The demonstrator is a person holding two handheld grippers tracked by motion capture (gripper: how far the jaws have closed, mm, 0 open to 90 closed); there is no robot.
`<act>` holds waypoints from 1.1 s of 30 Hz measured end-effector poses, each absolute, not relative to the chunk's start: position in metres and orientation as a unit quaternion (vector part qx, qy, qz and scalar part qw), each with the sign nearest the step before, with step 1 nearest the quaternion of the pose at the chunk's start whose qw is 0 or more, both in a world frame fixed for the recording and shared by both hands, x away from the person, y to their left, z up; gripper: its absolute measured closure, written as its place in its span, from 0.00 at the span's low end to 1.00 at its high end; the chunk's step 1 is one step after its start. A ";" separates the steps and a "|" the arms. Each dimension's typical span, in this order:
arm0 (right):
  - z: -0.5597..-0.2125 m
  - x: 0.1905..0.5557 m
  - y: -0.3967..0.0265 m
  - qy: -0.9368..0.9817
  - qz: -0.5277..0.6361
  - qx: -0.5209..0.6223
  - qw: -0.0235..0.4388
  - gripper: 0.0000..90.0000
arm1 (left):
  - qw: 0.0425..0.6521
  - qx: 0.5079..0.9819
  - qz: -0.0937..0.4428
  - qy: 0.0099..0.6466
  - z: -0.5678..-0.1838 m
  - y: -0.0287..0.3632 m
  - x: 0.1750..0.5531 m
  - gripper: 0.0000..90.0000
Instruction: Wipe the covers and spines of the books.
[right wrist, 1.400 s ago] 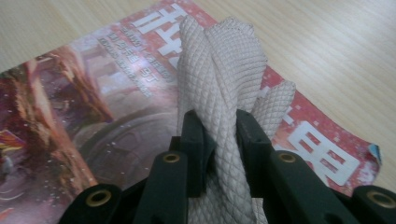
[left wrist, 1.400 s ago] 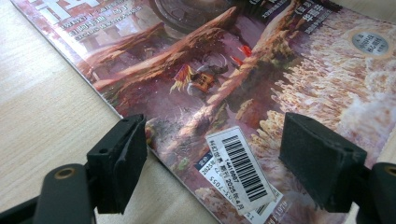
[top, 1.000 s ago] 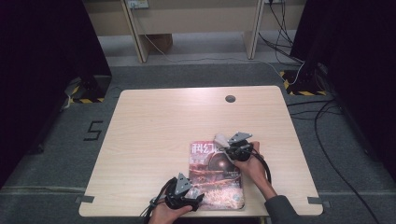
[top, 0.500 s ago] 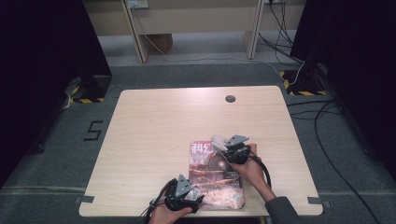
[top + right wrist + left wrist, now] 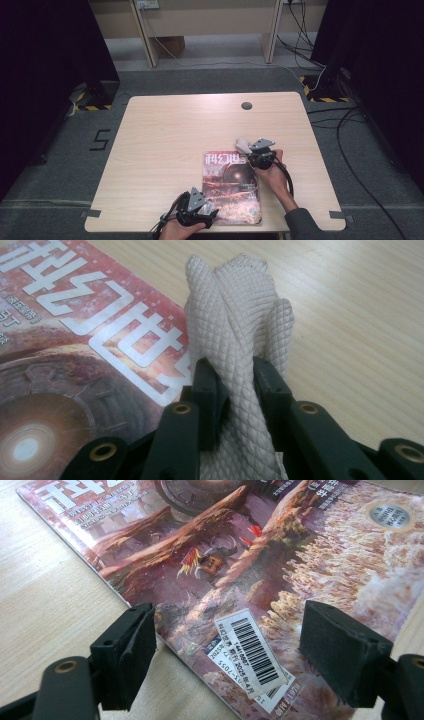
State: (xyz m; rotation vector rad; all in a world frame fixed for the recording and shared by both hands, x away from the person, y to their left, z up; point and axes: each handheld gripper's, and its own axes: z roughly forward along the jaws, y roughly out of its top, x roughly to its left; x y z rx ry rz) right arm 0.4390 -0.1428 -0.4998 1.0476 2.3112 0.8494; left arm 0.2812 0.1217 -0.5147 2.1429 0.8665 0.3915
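Observation:
A magazine (image 5: 231, 187) with a reddish cover lies flat near the table's front edge. My left gripper (image 5: 209, 212) rests at its near left corner. Its jaws stand wide open in the left gripper view (image 5: 227, 650), either side of the corner with the barcode label (image 5: 252, 652), touching nothing. My right gripper (image 5: 248, 152) is at the magazine's far right corner, shut on a white textured cloth (image 5: 243, 145). In the right gripper view the cloth (image 5: 240, 305) sticks up, pinched between the pads (image 5: 235, 385); the jaws have just been opening slightly with the cloth still between them.
The light wooden table (image 5: 175, 130) has a round cable hole (image 5: 246, 105) near its far edge. Black cables (image 5: 350, 125) run over the floor to the right. Wooden desk legs (image 5: 145, 35) stand behind the table.
My right gripper, with the cloth, has shifted slightly at the magazine's far right corner. The left gripper and the magazine have stayed put.

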 end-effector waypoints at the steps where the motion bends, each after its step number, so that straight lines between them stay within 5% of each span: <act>1: -0.500 0.439 -0.143 0.840 0.309 0.381 0.231 0.84 | 0.388 0.842 0.154 0.341 -0.515 0.122 0.281 0.24; 8: -0.499 0.424 -0.124 0.857 0.321 0.351 0.198 0.84 | 0.388 0.843 0.156 0.339 -0.515 0.122 0.281 0.24; 24: -0.500 0.440 -0.145 0.837 0.313 0.387 0.230 0.82 | 0.389 0.841 0.157 0.340 -0.515 0.122 0.280 0.24; 33: -0.499 0.429 -0.130 0.854 0.320 0.356 0.203 0.82 | 0.389 0.841 0.156 0.342 -0.515 0.122 0.281 0.23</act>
